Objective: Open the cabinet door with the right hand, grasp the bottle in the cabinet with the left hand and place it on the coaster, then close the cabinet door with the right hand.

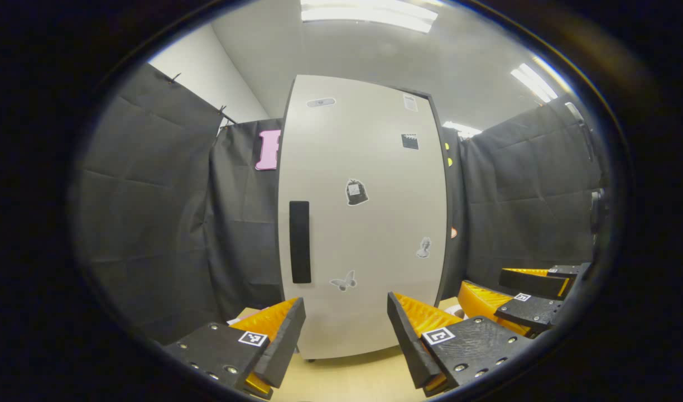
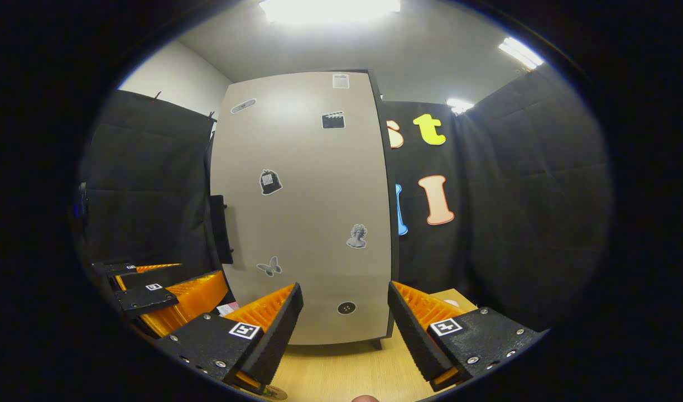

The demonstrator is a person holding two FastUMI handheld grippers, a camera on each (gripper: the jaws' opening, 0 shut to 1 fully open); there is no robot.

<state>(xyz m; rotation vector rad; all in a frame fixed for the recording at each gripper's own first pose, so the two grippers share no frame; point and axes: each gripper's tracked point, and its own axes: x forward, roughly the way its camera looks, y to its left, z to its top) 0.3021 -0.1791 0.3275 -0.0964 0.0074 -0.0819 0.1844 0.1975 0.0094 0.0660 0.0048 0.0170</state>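
Note:
A tall pale grey cabinet point(image 1: 364, 223) stands on the wooden table with its door shut, so its inside is hidden. The door carries small stickers and a black vertical handle point(image 1: 299, 242) near its left edge. My left gripper point(image 1: 346, 335) hangs open in front of the door's lower part, a short way off, with nothing between its fingers. My right gripper point(image 2: 346, 329) is also open and empty, facing the same door point(image 2: 308, 212), with the handle point(image 2: 221, 229) off to its left. Each gripper appears beside the other: the right gripper point(image 1: 509, 290) low at the right, the left gripper point(image 2: 168, 282) low at the left.
The light wooden tabletop point(image 2: 341, 374) runs from the grippers to the cabinet's foot. Black cloth walls close in the booth on both sides and behind. A small round object's edge point(image 2: 274, 393) peeks in at the table's near edge.

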